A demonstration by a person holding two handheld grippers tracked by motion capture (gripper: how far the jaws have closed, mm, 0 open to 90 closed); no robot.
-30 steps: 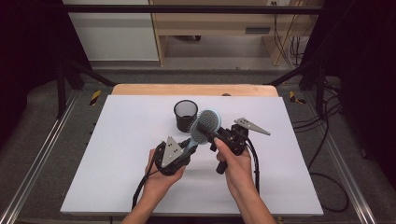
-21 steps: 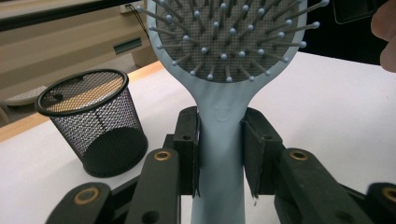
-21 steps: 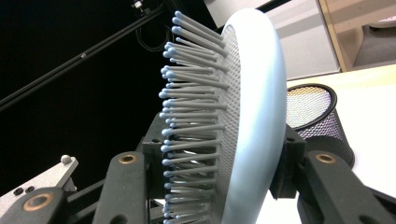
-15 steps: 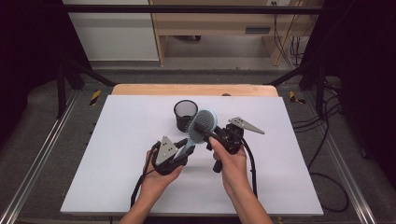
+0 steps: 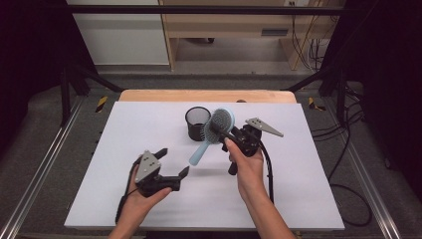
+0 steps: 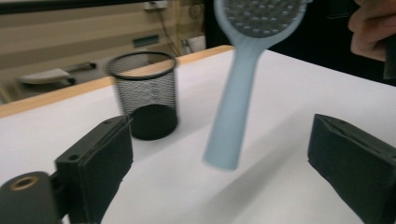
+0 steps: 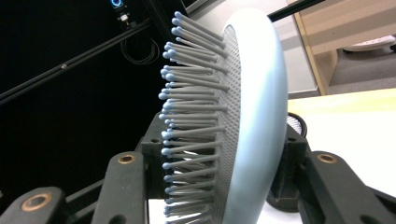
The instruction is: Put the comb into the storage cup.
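Lowering the hairbrush (image 5: 214, 132) handle-first into the mesh cup (image 5: 197, 122) looks like the step in hand, and it calls for a steady descent. The right gripper (image 5: 225, 133) holds the brush by its round head, jaws clamped on bristle face and back as the right gripper view shows, with the pale blue handle hanging down and toward the person, above the desk (image 5: 149, 124) and just beside the cup. To do this well, the handle tip should be swung over the cup's rim and brought closer to upright before going down, since the slanted handle could catch the rim and tip the light cup. The grip should stay firm until the handle rests inside.

The left gripper (image 5: 171, 162) sits well apart, nearer the person; its jaws have just been opening and stand wide with nothing between them, the brush handle (image 6: 233, 112) hanging beyond them in its own view.

Hard to judge: whether the cup holds anything, as its dark mesh hides the inside. The brush head is cut off at the top of the left gripper view, and the picture is blurred there. In the right gripper view the head hides most of the cup.
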